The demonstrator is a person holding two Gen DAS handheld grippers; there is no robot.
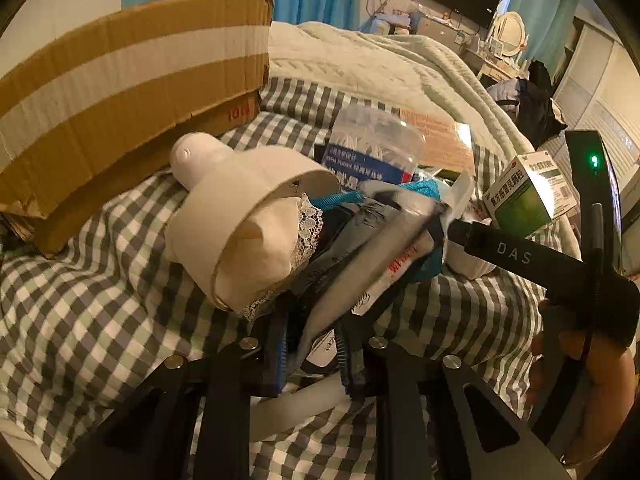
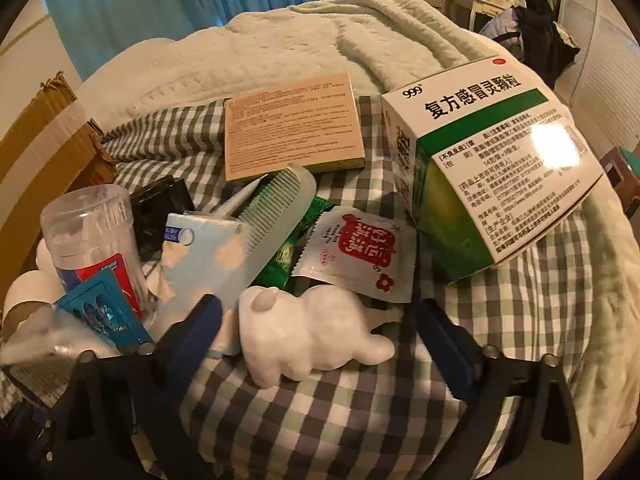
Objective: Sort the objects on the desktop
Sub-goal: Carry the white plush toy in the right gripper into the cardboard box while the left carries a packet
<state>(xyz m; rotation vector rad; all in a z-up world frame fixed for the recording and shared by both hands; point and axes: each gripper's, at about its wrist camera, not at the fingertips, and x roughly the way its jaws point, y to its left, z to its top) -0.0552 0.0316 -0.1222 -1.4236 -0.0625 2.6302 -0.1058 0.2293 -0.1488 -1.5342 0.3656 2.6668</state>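
On the grey-and-white checked cloth (image 2: 320, 412), the right gripper (image 2: 320, 340) stands with its blue-padded fingers (image 2: 444, 344) spread wide around a white plush animal toy (image 2: 308, 336), touching neither side. The left gripper (image 1: 312, 344) is clamped on a clear plastic packet with red print (image 1: 384, 264). A green-and-white medicine box (image 2: 492, 168) rests far right; a pale green comb (image 2: 272, 216) lies left of a white sachet with a red label (image 2: 356, 256).
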